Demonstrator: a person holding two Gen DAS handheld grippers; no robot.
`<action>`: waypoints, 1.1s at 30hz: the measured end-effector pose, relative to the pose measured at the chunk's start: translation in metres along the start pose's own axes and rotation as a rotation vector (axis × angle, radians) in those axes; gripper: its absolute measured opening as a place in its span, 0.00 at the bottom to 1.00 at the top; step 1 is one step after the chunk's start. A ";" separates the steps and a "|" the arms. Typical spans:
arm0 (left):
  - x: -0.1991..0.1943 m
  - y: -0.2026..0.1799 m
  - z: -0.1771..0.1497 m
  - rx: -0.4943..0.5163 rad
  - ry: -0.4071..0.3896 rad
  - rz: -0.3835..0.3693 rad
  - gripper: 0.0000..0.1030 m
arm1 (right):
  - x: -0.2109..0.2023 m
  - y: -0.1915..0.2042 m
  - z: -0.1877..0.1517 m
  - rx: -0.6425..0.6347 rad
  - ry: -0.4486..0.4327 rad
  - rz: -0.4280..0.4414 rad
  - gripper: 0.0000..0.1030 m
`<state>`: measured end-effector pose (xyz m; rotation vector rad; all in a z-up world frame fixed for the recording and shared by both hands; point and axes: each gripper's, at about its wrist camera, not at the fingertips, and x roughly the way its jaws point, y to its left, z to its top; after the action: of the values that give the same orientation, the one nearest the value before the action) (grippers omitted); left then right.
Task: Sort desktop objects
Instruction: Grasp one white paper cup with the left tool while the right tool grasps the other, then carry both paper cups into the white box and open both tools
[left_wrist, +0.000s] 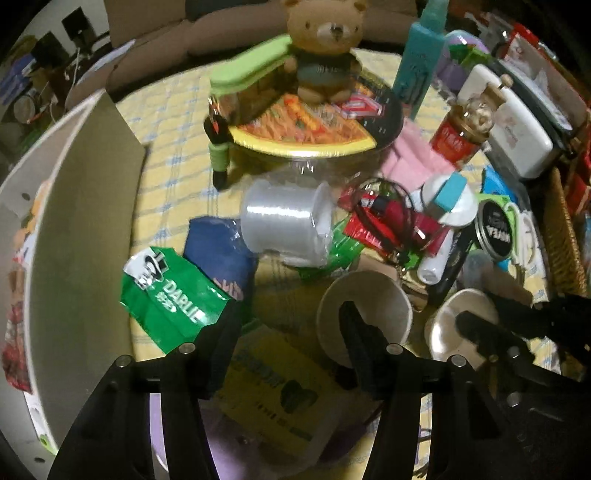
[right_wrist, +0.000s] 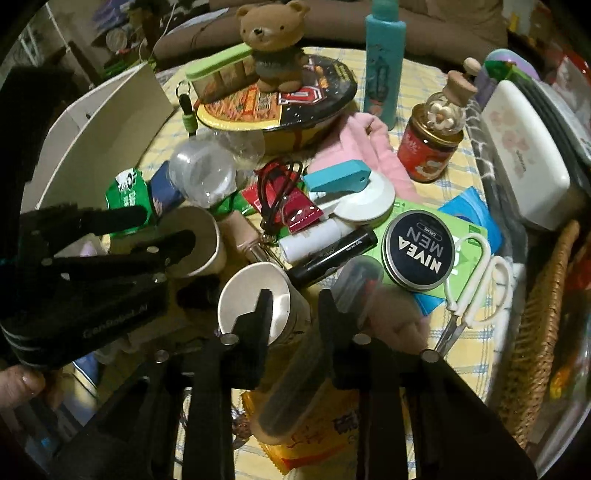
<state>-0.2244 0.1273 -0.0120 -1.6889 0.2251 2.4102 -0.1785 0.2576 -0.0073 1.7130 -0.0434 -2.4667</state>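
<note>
Two white paper cups lie among the clutter on the yellow checked cloth. My left gripper (left_wrist: 288, 317) stands open. Its right finger dips into the left cup (left_wrist: 384, 295) and its left finger is over a green Darlie pack (left_wrist: 173, 295), outside the cup's rim. In the right wrist view this gripper (right_wrist: 162, 225) reaches into that cup (right_wrist: 207, 229) from the left. My right gripper (right_wrist: 295, 299) is shut on the wall of the other cup (right_wrist: 240, 295), with one finger inside and one outside. The left wrist view shows it (left_wrist: 491, 314) at that cup (left_wrist: 443, 321).
A white box (left_wrist: 92, 221) stands open at the left and a wicker basket (right_wrist: 543, 314) at the right. Nearby lie a Nivea tin (right_wrist: 417, 251), white scissors (right_wrist: 472, 288), a clear spool (left_wrist: 284, 218), and a noodle bowl (right_wrist: 314, 107) with a bear on it. A hand (right_wrist: 22, 380) holds the left gripper.
</note>
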 end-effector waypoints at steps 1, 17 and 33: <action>0.003 -0.002 -0.001 0.008 0.014 0.004 0.55 | -0.001 -0.002 -0.001 0.010 -0.005 0.011 0.07; -0.049 0.001 -0.017 -0.059 -0.023 -0.187 0.04 | -0.067 -0.020 -0.001 0.075 -0.139 0.086 0.05; -0.176 0.227 -0.108 -0.112 -0.096 -0.073 0.05 | -0.165 0.146 0.004 -0.170 -0.216 0.293 0.05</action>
<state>-0.1216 -0.1302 0.1205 -1.5902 0.0142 2.4839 -0.1113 0.1346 0.1629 1.2676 -0.0968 -2.3485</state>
